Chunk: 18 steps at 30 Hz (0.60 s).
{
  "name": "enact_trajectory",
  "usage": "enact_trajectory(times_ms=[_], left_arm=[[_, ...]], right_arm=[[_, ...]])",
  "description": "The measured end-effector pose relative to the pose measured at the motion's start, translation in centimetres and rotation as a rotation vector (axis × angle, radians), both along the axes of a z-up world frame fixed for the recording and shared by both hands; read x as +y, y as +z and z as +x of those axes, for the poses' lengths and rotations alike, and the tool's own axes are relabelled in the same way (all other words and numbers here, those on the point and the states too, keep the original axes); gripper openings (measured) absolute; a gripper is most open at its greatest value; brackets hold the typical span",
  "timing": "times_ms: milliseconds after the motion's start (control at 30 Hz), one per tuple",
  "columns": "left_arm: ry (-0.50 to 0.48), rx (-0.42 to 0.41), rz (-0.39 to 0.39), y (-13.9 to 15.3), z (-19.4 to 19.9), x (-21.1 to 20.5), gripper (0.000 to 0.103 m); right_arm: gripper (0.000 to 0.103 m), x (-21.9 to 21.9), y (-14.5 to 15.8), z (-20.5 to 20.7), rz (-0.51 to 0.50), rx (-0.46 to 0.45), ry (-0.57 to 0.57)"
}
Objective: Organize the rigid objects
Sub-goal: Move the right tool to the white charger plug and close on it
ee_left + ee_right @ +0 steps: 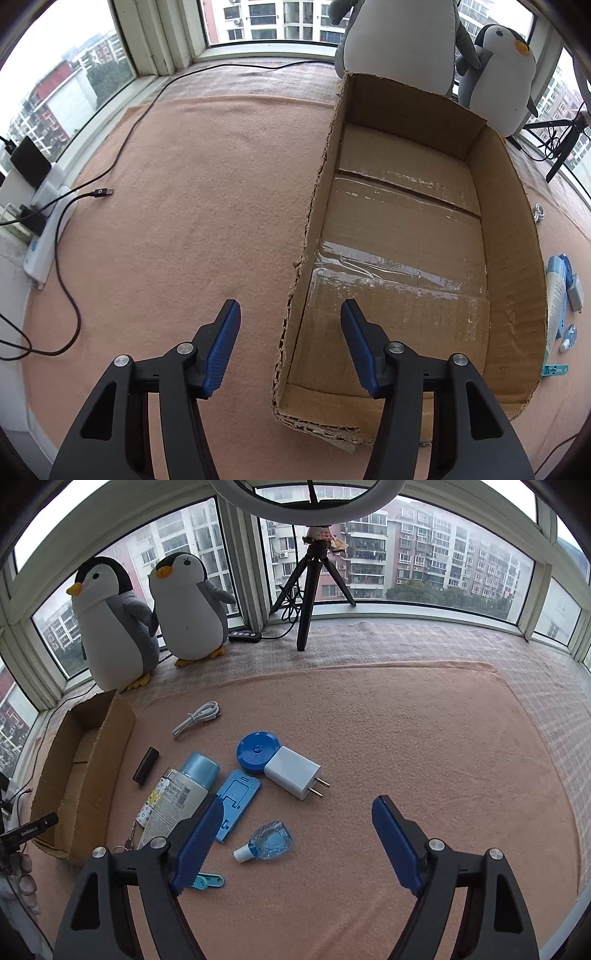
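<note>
Left wrist view: the left claw (290, 303) stands narrowed astride the near left wall of the cardboard box (517, 258), pads clear of it. The right claw (299, 800) gapes wide around the clear blue bottle (271, 840), untouched. The white charger (291, 771), blue disc (256, 751) and tube (177, 801) lie right of the box.

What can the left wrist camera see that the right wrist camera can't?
Only the left wrist view: the white power strip, the black cable's plug end, and the clear tape on the floor of the cardboard box.
Only the right wrist view: the black cylinder and the ring light.
Both: the box, the plush penguins, the pink blanket and the blue-capped tube.
</note>
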<state>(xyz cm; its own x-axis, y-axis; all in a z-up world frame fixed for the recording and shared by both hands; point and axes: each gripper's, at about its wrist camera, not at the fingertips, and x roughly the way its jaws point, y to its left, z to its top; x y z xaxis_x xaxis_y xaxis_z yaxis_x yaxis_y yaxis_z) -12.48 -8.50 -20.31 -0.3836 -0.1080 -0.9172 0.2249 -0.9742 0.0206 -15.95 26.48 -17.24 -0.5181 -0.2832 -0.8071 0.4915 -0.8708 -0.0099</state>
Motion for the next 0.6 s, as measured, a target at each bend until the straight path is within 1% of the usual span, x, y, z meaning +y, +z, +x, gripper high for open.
enact_trajectory(times_ms=[33, 133, 267, 300, 367, 433, 600], left_arm=[[-0.002, -0.005, 0.001, -0.1, 0.0, 0.0, 0.051], [0.001, -0.018, 0.01, -0.7, -0.2, -0.2, 0.05], [-0.005, -0.017, 0.008, -1.0, -0.4, -0.3, 0.05], [-0.003, -0.019, 0.008, -1.1, -0.5, -0.4, 0.051], [0.004, -0.022, 0.014, -1.3, -0.6, -0.6, 0.051], [0.004, -0.026, 0.013, -1.4, -0.7, -0.6, 0.053], [-0.012, -0.02, -0.002, -1.3, -0.7, -0.5, 0.053]], right_arm=[[0.075, -0.2, -0.2, -0.5, 0.006, -0.012, 0.015], [0.075, -1.2, -1.0, -1.9, 0.045, -0.046, 0.074], [0.075, -2.9, -2.7, -3.0, 0.138, -0.075, 0.156], [0.075, -3.1, -3.2, -3.3, 0.155, -0.082, 0.166], [0.07, -3.4, -4.0, -3.9, 0.175, -0.102, 0.182], [0.069, -3.6, -4.5, -4.3, 0.187, -0.113, 0.188], [0.069, -3.5, -5.0, -5.3, 0.206, -0.111, 0.191]])
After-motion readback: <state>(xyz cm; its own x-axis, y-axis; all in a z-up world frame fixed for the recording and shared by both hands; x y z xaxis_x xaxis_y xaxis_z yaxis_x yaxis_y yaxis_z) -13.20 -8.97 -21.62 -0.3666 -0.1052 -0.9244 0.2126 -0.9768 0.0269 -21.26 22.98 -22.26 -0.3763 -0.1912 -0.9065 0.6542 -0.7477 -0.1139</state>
